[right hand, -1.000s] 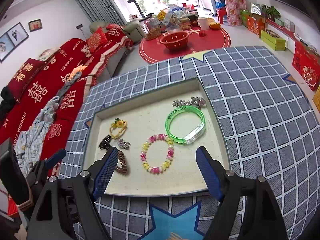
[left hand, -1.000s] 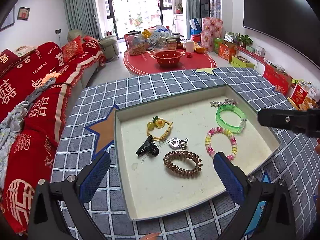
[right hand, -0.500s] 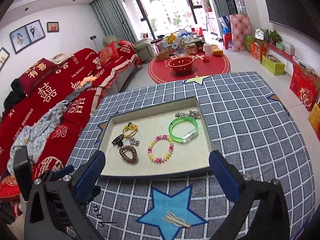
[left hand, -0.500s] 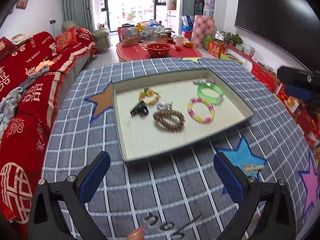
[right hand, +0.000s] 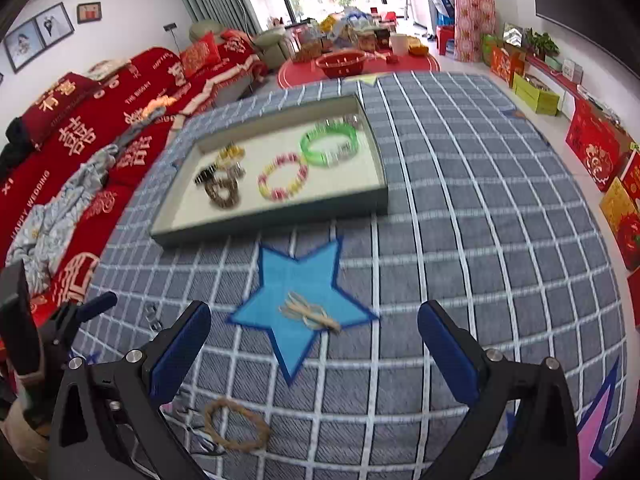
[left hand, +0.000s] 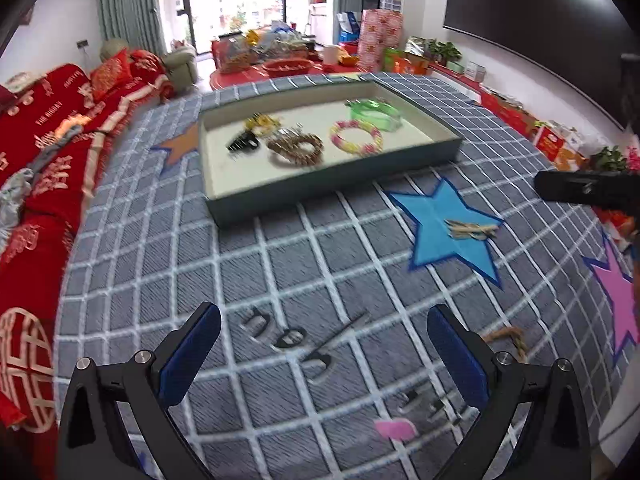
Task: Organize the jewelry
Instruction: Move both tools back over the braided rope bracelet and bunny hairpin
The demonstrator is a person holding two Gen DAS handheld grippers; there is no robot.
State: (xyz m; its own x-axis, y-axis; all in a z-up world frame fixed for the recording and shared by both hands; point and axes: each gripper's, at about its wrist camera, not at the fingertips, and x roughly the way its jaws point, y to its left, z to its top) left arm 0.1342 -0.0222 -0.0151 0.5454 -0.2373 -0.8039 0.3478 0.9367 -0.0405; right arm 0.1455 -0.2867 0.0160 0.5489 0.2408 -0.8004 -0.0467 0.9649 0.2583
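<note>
A shallow grey-green tray (left hand: pixel 332 190) (right hand: pixel 276 222) holds a green bangle (left hand: pixel 374 114) (right hand: pixel 329 145), a pink-yellow bead bracelet (left hand: pixel 356 140) (right hand: pixel 283 181), a brown coil hair tie (left hand: pixel 295 149) (right hand: pixel 221 194), a black claw clip (left hand: pixel 243 143) and a yellow piece (left hand: pixel 262 122). On the checked cloth near me lie several dark metal hairpins (left hand: pixel 292 338), a beige clip (left hand: pixel 472 230) (right hand: pixel 310 312) on the blue star, and a braided tan ring (right hand: pixel 236 424) (left hand: pixel 508 338). My left gripper (left hand: pixel 324 354) is open above the hairpins. My right gripper (right hand: pixel 316 354) is open, empty, just short of the beige clip.
A red-covered sofa (left hand: pixel 44 128) runs along the left of the table. A pink flat bit (left hand: pixel 394 428) and more pins (left hand: pixel 424 402) lie by the near edge. The right gripper's body (left hand: pixel 588 190) shows at the left view's right edge. Red boxes (right hand: pixel 596 148) stand on the floor.
Both grippers have drawn back from over the tray toward the near part of the table. The hairpins, beige clip and tan ring have come into view. The right gripper's jaws have widened.
</note>
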